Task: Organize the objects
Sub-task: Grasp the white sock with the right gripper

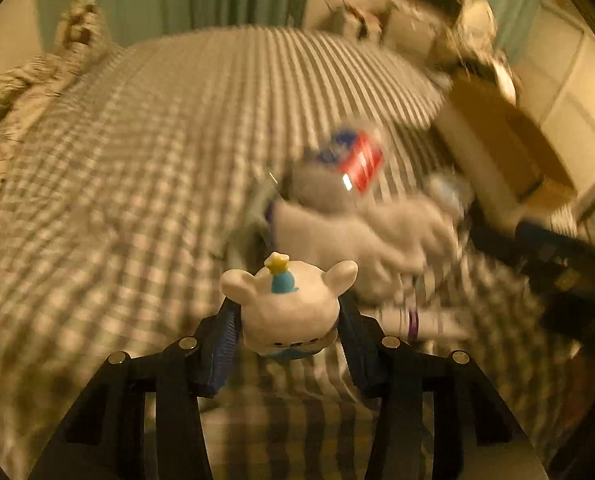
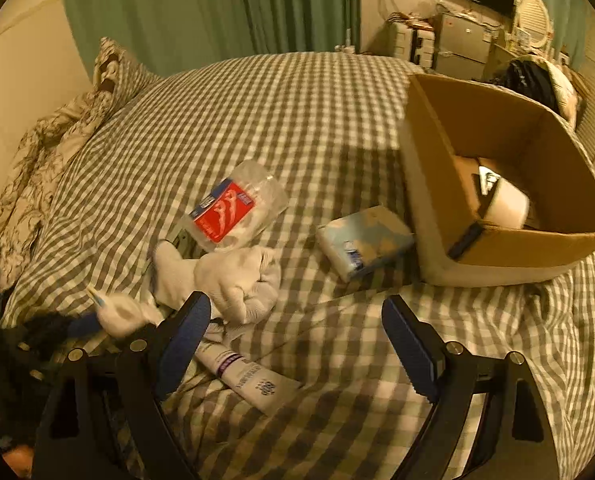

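Left claw (image 1: 289,316): closed on a white toy figure (image 1: 289,304), ears outward, its blue-and-yellow topknot pointing away from the camera, held over the checked bed (image 1: 137,160).

Right claw (image 2: 297,344): jaws wide apart, nothing between them, above the bed.

On the bed: white glove (image 2: 233,280); clear packet (image 2: 237,204) with red label; tube (image 2: 249,380), long axis running diagonally; wrapped pack (image 2: 365,240) beside an open cardboard box (image 2: 497,152).

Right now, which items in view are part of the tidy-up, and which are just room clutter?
Job:
- white animal figurine with blue party hat, clamped in left gripper
- clear plastic packet with red label
- white socks
- pale blue wrapped pack
- white tube with purple band
- open brown cardboard box
- right gripper, open

Lying about:
- patterned pillows
- green curtain
- checked bedspread
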Action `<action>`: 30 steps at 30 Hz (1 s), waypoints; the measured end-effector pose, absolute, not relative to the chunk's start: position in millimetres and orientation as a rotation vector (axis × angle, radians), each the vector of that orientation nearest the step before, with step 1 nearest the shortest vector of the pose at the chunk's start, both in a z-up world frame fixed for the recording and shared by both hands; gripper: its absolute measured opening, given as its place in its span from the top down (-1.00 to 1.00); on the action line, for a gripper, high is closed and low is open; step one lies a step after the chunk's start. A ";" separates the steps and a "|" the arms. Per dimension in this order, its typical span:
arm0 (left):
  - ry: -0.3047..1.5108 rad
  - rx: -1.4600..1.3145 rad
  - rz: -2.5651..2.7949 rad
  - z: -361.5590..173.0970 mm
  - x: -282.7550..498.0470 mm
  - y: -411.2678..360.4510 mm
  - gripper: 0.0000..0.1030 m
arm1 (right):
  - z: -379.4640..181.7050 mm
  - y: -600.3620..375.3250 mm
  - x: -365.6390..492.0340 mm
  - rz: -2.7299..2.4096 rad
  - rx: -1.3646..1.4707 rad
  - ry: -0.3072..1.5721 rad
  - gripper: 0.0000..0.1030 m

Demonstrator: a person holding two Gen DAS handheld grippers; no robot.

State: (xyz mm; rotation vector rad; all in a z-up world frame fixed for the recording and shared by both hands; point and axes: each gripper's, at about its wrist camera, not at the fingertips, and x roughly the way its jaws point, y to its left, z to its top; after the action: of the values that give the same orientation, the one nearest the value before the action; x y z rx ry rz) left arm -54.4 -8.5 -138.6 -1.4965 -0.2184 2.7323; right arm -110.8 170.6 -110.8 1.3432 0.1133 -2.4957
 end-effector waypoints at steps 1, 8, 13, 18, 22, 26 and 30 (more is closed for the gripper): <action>-0.223 -1.466 2.769 -131.6 -53.3 -13.6 0.07 | -112.2 166.8 -111.5 -2.483 1.346 0.121 -0.70; -0.153 -1.427 2.923 -114.0 -61.3 -41.2 0.07 | -128.7 136.5 -122.2 -2.396 1.362 0.136 -0.70; -0.172 -1.487 2.893 -125.4 -69.1 -46.9 0.07 | -152.2 117.5 -134.7 -2.357 1.447 0.217 -0.70; -0.167 -1.481 2.896 -123.1 -67.7 -42.8 0.07 | -163.0 114.7 -140.0 -2.336 1.478 0.217 -0.37; -0.188 -1.472 2.896 -122.9 -63.0 -44.0 0.07 | -155.6 117.4 -133.8 -2.390 1.428 0.223 -0.11; -0.171 -1.455 2.919 -115.6 -56.3 -42.4 0.07 | -141.5 120.6 -123.1 -2.462 1.352 0.235 0.03; -0.156 -1.412 2.943 -102.2 -47.4 -37.1 0.07 | -126.0 123.0 -110.9 -2.500 1.278 0.241 0.11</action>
State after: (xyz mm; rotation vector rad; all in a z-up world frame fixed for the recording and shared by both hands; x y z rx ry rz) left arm -47.4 -37.1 -102.2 -1.4124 -0.1563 2.9428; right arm -110.9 123.0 -126.0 1.2778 0.2406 -2.4996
